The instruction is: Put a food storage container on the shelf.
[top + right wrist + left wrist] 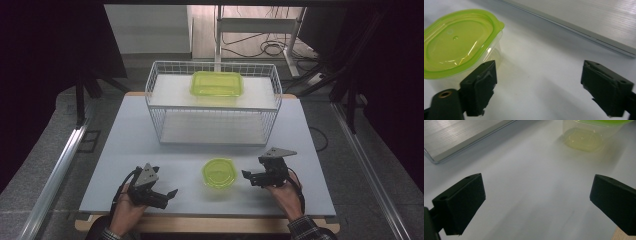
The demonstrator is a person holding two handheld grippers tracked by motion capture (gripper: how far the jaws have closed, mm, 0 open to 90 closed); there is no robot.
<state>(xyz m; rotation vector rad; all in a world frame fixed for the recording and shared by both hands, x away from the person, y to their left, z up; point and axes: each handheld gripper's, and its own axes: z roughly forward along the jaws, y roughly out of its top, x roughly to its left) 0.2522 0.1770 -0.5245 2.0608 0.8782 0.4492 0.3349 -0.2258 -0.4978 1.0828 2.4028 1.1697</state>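
Green-lidded tub (219, 173): free on table (125, 145).
Right gripper (248, 176): released, just beside.
Left gripper (171, 194): spread, empty.
Advice: approach level, square jaws around tub wall.

Small round container (219, 173): clear plastic tub closed by a translucent lime-green lid, standing upright on the counter (130, 150) at the 6 o'clock side of its surface, about midway across. In the right gripper view the lid (456, 41) shows a raised rim, a recessed oval centre panel and a small pull tab at its 2 o'clock edge, and is seated flat on the tub. In the left gripper view the transparent wall and yellowish base (584, 140) rest directly on the counter. Nothing touches it.
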